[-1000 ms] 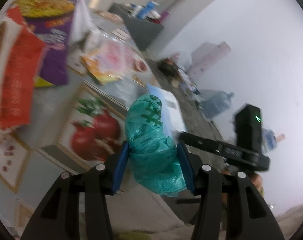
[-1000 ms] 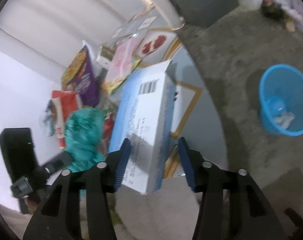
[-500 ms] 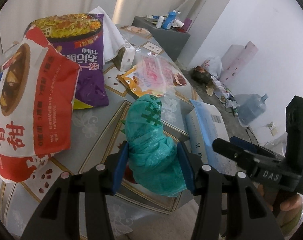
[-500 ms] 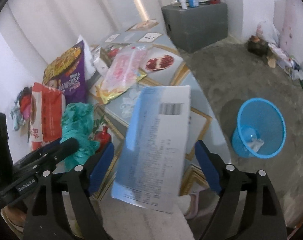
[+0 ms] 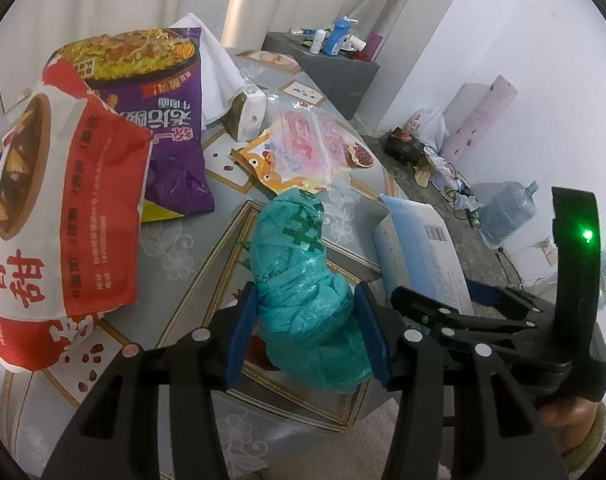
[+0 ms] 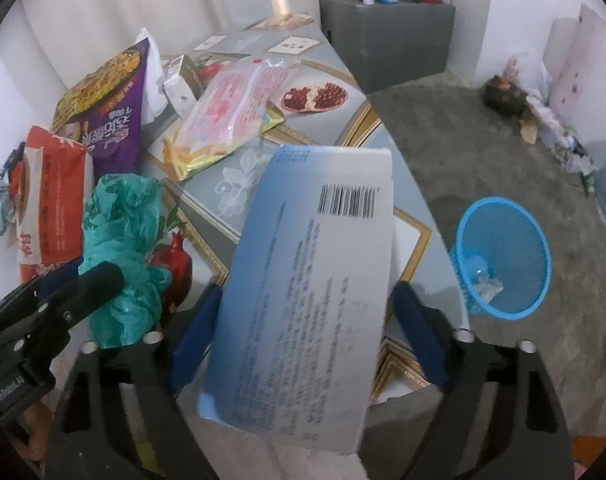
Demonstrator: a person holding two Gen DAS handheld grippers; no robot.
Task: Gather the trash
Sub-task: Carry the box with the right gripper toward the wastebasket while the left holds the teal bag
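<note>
Between closing right hand-held gripper point(image 6: 307, 340) pads: blue-white box point(image 6: 307, 296).

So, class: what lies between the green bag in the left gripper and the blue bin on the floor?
In the right wrist view, the blue-and-white box lies between the green bag and the blue bin.

Patterned table point(image 5: 175, 248), snack bags point(image 5: 171, 128), wrappers point(image 5: 303, 152)
</note>
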